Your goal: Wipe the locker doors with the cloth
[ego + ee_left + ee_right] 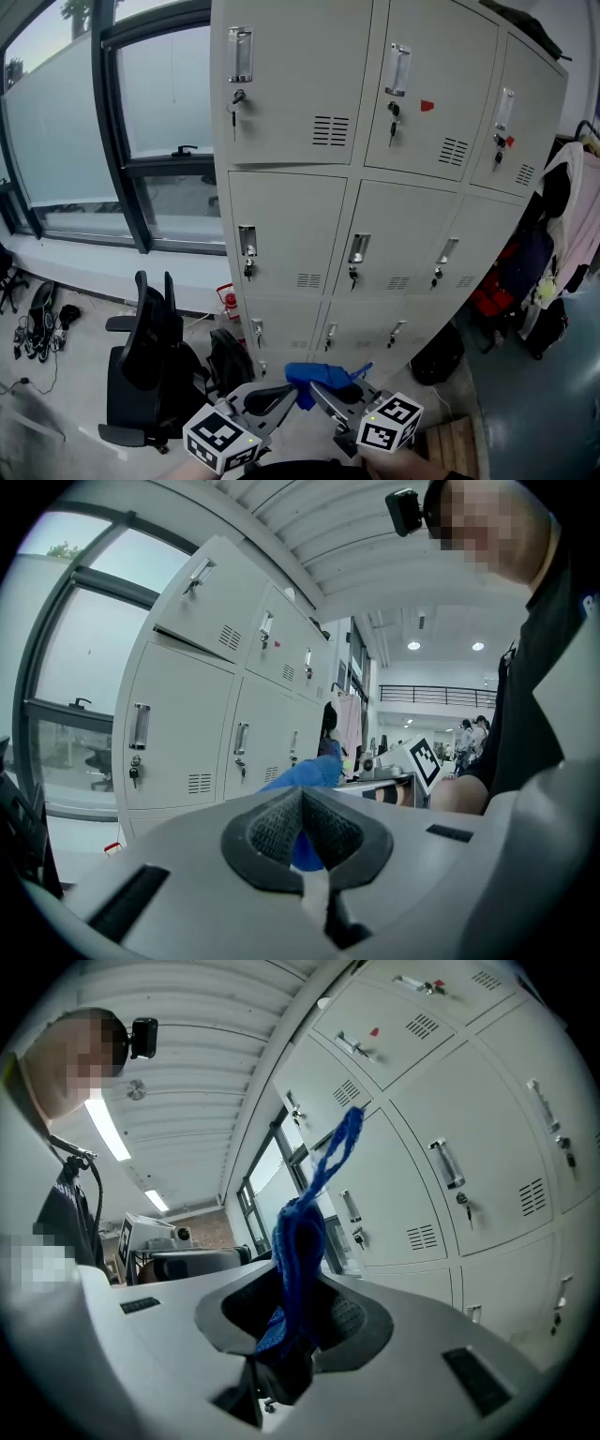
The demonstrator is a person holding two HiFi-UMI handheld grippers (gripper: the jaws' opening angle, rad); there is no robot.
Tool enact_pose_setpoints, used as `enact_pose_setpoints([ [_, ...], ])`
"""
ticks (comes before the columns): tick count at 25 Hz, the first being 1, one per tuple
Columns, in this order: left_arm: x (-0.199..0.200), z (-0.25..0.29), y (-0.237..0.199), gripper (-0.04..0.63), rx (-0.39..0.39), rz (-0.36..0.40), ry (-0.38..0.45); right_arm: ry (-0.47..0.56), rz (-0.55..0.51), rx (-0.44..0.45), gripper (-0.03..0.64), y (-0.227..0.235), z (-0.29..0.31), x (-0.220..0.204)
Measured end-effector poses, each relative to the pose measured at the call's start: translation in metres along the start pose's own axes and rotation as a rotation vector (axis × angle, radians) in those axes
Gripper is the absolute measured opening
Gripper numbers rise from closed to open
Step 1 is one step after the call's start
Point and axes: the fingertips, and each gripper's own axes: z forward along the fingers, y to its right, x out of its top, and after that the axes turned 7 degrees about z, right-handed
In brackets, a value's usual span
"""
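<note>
Hovering low before lockers (375,141) — left gripper (291,399); right gripper (319,394) — both pinching cloth (323,375)

a workplace locker area: grey metal lockers (375,187) with keys in their doors, a black office chair (150,366) near left by big windows (159,94), coats (562,234) hanging right.
</note>
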Motion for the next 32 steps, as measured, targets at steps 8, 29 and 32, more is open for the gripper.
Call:
enact_pose_setpoints([
  [8, -0.001, -0.015, -0.011, 0.006, 0.002, 0.015, 0.009, -0.01, 0.021, -0.007, 0.095, -0.006, 0.018, -0.002],
  [29, -0.008, -0.097, -0.061, 0.006, -0.009, 0.027, 0.043, 0.107, 0.134, 0.032, 0.095, -0.051, 0.094, 0.019],
  [32, -0.008, -0.096, -0.065, 0.006, -0.014, 0.021, 0.045, 0.124, 0.151, 0.03, 0.095, -0.049, 0.092, 0.028],
])
